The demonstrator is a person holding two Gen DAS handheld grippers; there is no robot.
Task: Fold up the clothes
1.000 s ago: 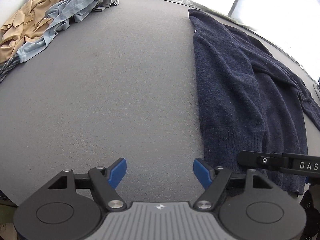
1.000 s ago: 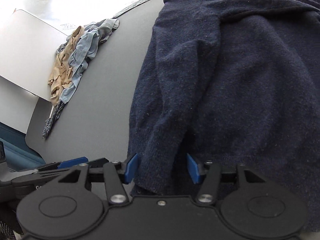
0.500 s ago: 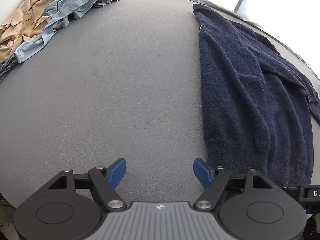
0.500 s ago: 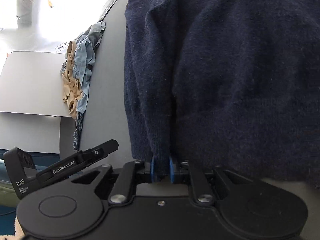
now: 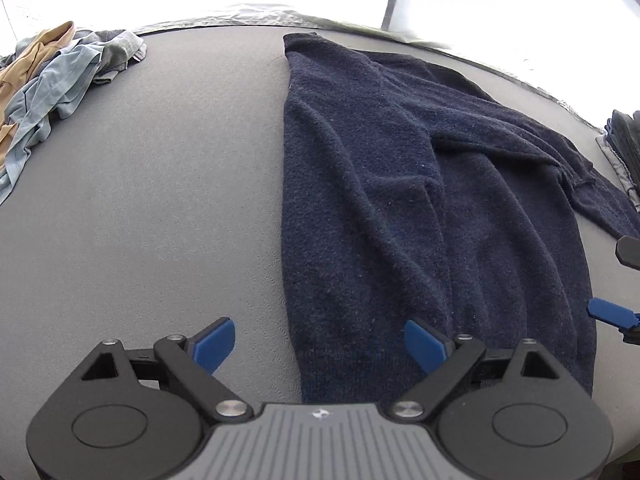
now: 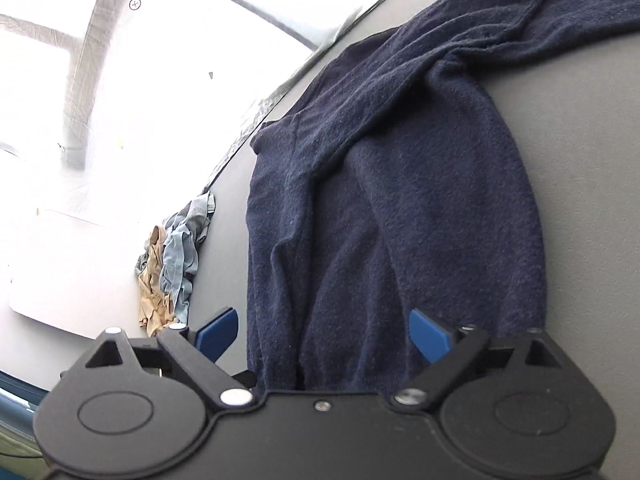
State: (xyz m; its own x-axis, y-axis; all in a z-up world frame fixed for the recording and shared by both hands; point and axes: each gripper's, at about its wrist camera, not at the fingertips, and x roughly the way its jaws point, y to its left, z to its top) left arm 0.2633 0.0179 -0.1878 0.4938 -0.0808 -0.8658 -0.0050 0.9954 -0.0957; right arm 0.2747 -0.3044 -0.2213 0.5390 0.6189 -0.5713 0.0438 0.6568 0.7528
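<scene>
Released by the right gripper, navy sweater lies lengthwise, hem nearest; both jaws open

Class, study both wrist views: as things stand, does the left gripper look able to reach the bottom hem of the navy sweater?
Probably yes. The left gripper is open and empty, with the navy sweater hem lying flat on the grey table just ahead, partly between its fingers. Nothing lies between them; the right gripper is open too.

left wrist: low, near hem, facing forward | right wrist: same (tilted) | shared: navy sweater
</scene>
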